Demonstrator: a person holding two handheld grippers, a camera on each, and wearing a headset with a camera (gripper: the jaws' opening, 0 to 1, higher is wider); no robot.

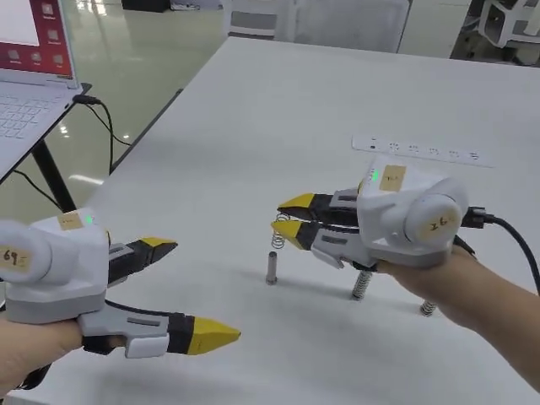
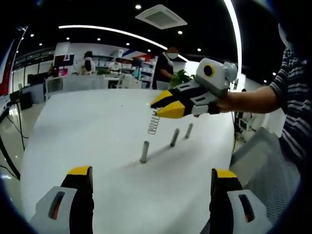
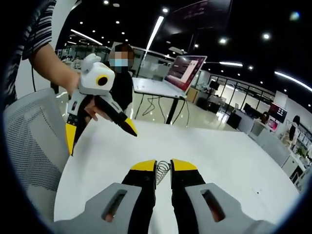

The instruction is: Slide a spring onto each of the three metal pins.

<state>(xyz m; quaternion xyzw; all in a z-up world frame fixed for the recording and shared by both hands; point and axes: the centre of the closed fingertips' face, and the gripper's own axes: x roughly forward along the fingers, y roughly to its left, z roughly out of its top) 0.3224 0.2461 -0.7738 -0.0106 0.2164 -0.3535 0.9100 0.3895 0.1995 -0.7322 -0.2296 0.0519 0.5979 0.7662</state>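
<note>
Seemingly two pins (image 1: pixel 361 285) already wear springs (the pair right of centre, coils rather blurry), while the bare pin (image 1: pixel 272 267) stands mid-frame. Just above it the right gripper (image 1: pixel 287 221) pinches the last spring (image 1: pixel 278 236); the left gripper (image 1: pixel 198 291) gapes wide and empty at lower left.

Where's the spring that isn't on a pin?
The spring is pinched between the right gripper's jaw tips, hanging just above the bare metal pin at the left end of the row in the head view.
</note>
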